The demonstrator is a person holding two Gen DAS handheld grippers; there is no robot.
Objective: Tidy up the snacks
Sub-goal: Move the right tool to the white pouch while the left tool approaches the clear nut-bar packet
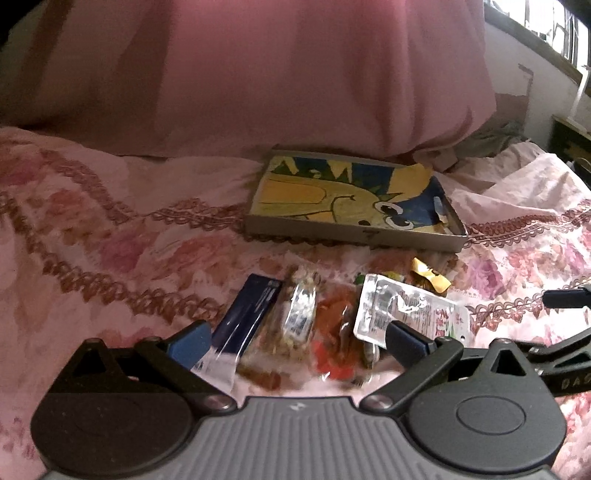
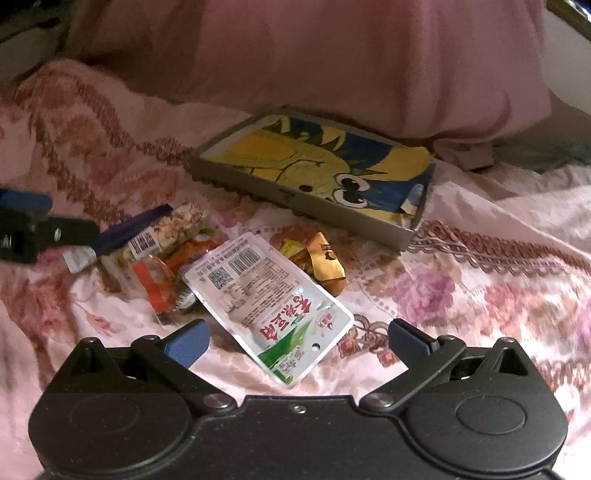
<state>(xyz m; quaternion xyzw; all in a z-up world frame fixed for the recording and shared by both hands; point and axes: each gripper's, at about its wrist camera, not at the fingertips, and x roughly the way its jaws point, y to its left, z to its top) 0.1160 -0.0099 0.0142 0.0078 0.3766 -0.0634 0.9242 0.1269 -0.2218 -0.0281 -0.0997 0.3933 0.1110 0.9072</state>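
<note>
Several snack packets lie in a loose pile on the floral bedspread: a dark blue bar (image 1: 245, 317) (image 2: 129, 230), a clear nut packet (image 1: 299, 317), an orange-red packet (image 1: 334, 332) (image 2: 159, 280), a silver pouch with red and green print (image 1: 402, 314) (image 2: 269, 299) and a small yellow-brown wrapper (image 1: 430, 277) (image 2: 325, 264). A shallow grey box with a yellow and blue cartoon picture (image 1: 351, 199) (image 2: 325, 166) lies behind them. My left gripper (image 1: 295, 341) is open low over the pile. My right gripper (image 2: 297, 341) is open, straddling the pouch's near end.
A large pink pillow (image 1: 277, 74) (image 2: 332, 55) lies behind the box. The pink floral bedspread (image 1: 92, 240) (image 2: 480, 288) spreads all around. A window (image 1: 546, 22) and a dark bedside piece (image 1: 572, 140) are at the far right.
</note>
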